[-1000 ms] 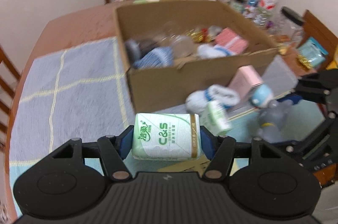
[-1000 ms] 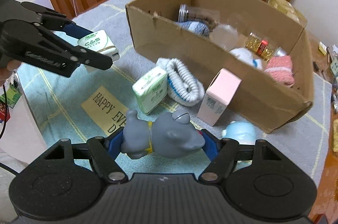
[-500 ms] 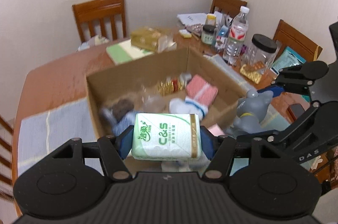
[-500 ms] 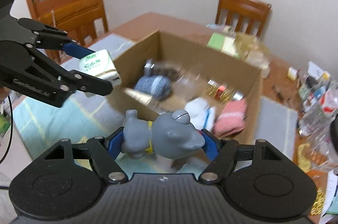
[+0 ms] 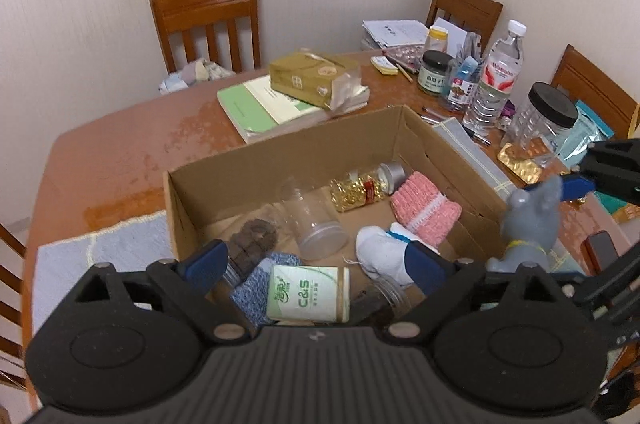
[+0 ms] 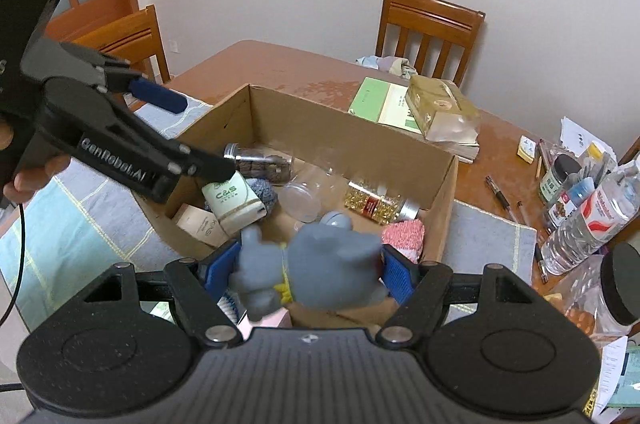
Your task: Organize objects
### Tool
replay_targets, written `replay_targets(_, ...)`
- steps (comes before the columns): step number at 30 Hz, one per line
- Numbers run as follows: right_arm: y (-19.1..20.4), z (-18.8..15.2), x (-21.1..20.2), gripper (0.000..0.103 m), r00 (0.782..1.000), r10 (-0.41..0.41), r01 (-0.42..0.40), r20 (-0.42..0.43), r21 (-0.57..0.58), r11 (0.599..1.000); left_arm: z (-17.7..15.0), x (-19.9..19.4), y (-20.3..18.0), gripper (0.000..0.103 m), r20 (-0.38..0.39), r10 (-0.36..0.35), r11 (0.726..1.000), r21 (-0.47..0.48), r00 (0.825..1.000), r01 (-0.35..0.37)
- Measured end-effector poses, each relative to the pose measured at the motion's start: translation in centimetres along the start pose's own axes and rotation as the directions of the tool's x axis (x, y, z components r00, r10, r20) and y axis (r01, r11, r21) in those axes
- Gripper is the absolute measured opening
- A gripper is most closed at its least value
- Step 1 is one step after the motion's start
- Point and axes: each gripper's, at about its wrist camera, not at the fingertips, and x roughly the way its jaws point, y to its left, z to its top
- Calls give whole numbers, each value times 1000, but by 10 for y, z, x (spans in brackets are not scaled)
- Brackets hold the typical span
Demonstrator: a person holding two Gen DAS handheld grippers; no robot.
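My left gripper (image 5: 316,262) is open over the near-left part of the cardboard box (image 5: 308,136). The green and white tissue pack (image 5: 309,293) lies below it, free of both fingers, on the items in the box; it also shows in the right wrist view (image 6: 233,199). My right gripper (image 6: 310,270) is shut on the grey toy animal (image 6: 320,264) and holds it above the box's near wall (image 6: 446,220). The toy also shows in the left wrist view (image 5: 530,220). The box holds a clear jar (image 5: 314,220), a jar of gold items (image 5: 362,186), a pink sock (image 5: 424,210) and a white sock (image 5: 380,256).
Books (image 5: 276,104) and a gold carton (image 5: 314,76) lie behind the box. Bottles and jars (image 5: 496,80) crowd the right side of the table. Wooden chairs (image 5: 206,20) stand around it. A striped cloth (image 5: 104,256) covers the near part.
My left gripper has opened and let go of the tissue pack, which now lies in the box. Both grippers have moved forward over the box; the right one still holds the toy.
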Motion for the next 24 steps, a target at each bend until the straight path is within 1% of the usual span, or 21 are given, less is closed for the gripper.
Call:
replay_targets(3, -3, 3, 7, 79, 1000, 2, -3, -5, -5, 1000, -3, 4, -1, 95, -25, -12, 1000, -9, 1000, 12)
replay_targets(7, -10, 11, 16, 79, 1000, 3, -3, -6, -10, 1000, -4, 1, -1, 95, -23, -9, 1000, -5, 1000, 9)
replay_targets(8, -11, 13, 19, 81, 1000, -2, 2, -6, -13, 1000, -3, 0, -1, 95, -22, -10, 1000, -5, 1000, 10)
replay_targets(9, -12, 14, 21, 85, 1000, -6, 5, -1, -14, 1000, -3, -1, -1, 96, -24, -9, 1000, -7, 1000, 9)
replay_targets(10, -13, 16, 22, 96, 1000, -9, 9, 3, -15, 1000, -3, -2, 0, 96, -25, -7, 1000, -9, 1000, 7)
replay_targets(11, -14, 17, 21, 103, 1000, -18, 19, 7, -12, 1000, -4, -4, 0, 96, -23, -6, 1000, -13, 1000, 6)
replay_targets(13, -15, 19, 17, 103, 999, -22, 22, 35, -6, 1000, -5, -6, 1, 97, -23, 0, 1000, -25, 1000, -1)
replay_targets(16, -16, 18, 13, 103, 999, -15, 16, 34, -3, 1000, -10, -12, -1, 98, -17, 12, 1000, -26, 1000, -13)
replay_targets(20, -12, 3, 11, 103, 998, -41, 42, 52, -11, 999, -24, -18, -8, 99, 6, 41, 999, -8, 999, -41)
replay_targets(22, -9, -7, 9, 103, 997, -67, 67, 45, 13, 998, -31, -21, -11, 99, -7, 48, 999, -13, 999, -48)
replay_targets(24, -7, -17, 5, 103, 997, -55, 54, 54, 23, 998, -39, -24, -14, 99, -6, 48, 999, 4, 999, -48)
